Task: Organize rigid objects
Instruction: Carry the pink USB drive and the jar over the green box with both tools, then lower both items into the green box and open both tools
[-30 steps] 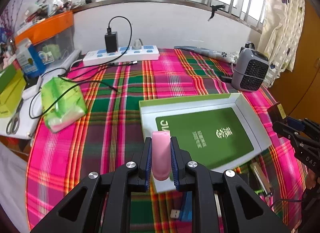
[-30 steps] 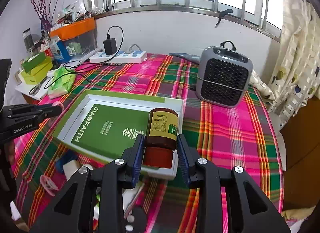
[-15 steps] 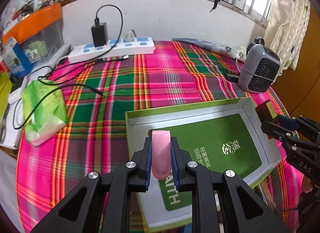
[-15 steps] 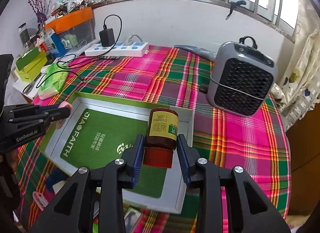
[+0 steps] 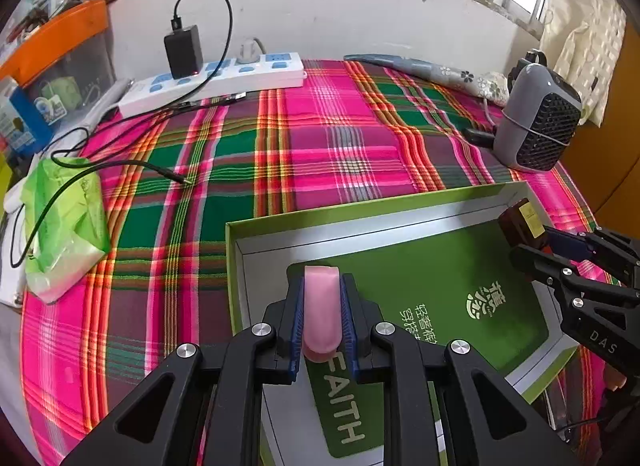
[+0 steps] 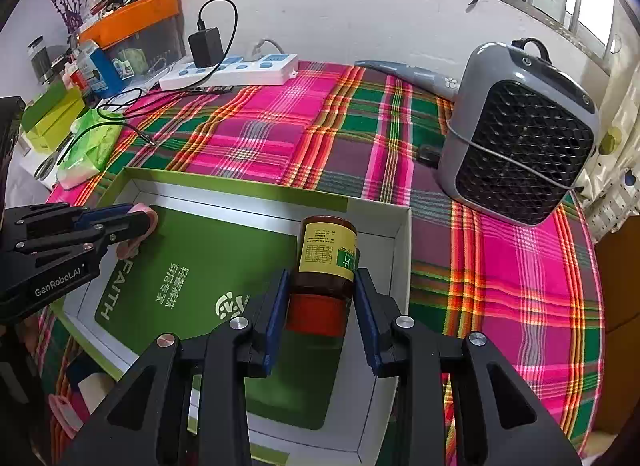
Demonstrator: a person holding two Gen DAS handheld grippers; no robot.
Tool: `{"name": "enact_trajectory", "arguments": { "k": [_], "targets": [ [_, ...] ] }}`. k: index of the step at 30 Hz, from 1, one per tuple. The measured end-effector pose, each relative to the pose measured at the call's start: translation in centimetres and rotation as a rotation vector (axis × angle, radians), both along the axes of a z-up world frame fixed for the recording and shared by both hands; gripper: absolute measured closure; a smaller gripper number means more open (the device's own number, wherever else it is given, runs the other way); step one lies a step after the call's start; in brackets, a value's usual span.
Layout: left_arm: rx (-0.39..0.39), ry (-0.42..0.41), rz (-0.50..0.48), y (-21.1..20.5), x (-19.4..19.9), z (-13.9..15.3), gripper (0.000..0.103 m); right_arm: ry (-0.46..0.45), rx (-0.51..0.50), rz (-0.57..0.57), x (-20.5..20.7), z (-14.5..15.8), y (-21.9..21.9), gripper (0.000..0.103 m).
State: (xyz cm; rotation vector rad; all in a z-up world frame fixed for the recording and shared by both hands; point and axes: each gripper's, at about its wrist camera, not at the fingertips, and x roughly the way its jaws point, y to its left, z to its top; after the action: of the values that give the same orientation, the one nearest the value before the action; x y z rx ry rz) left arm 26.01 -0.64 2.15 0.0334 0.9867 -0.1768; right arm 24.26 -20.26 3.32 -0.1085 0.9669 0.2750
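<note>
My left gripper [image 5: 322, 298] is shut on a pink oblong object [image 5: 321, 308] and holds it over the left end of an open green-rimmed box [image 5: 360, 207] with a green card inside. My right gripper [image 6: 322, 286] is shut on a brown jar [image 6: 326, 262] with a yellow label and red lid, held over the box's right end [image 6: 400, 250]. The right gripper and jar [image 5: 520, 221] show at the right in the left wrist view. The left gripper [image 6: 136, 221] shows at the left in the right wrist view.
A grey heater [image 6: 520, 137] stands right of the box. A white power strip [image 5: 212, 81] with a charger lies at the back. A green tissue pack [image 5: 60, 225] with a black cable lies at the left. Small items [image 6: 64, 410] lie near the box's front.
Both grippers have moved forward and lower over the box, each still holding its object. The box now fills more of both views.
</note>
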Motion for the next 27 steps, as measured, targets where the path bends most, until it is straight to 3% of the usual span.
{"name": "enact_trajectory", "arguments": {
  "k": [19, 27],
  "targets": [
    [0.005, 0.005, -0.012, -0.3, 0.4, -0.7, 0.085, 0.024, 0.007, -0.003, 0.7, -1.1, 0.2, 0.068],
    [0.001, -0.001, -0.020, -0.4, 0.2, -0.7, 0.079, 0.025, 0.020, -0.007, 0.7, -1.2, 0.2, 0.068]
  ]
}}
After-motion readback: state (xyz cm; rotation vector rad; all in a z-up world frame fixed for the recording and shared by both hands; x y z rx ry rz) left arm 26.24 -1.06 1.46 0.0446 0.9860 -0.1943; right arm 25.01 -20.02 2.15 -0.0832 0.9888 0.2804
